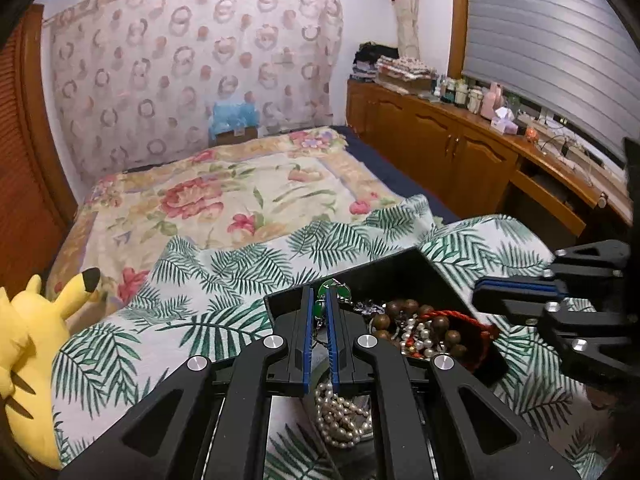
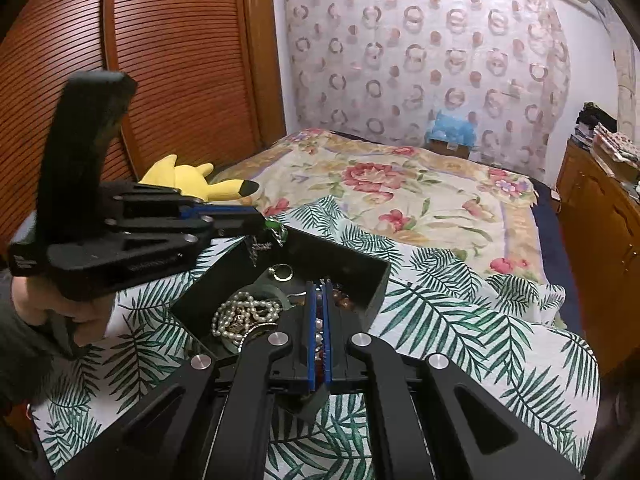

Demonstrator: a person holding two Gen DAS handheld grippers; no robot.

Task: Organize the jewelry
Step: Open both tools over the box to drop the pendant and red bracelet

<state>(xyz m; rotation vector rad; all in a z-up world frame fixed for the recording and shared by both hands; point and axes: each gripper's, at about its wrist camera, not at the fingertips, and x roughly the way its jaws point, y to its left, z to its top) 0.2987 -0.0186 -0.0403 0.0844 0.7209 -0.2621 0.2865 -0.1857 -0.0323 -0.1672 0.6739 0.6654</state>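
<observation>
Left gripper [image 1: 319, 298] jaws pinch green necklace [image 1: 335, 290]; right gripper [image 2: 319, 292] jaws closed.

jewelry [image 1: 420, 328] in box [image 1: 384, 268] — on bed [image 1: 224, 280]

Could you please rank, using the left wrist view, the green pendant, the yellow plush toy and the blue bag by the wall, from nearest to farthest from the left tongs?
1. Green pendant: right at the tips of the left tongs, over the black box.
2. Yellow plush toy: far left, on the bed's edge.
3. Blue bag: against the curtained wall beyond the bed.
</observation>
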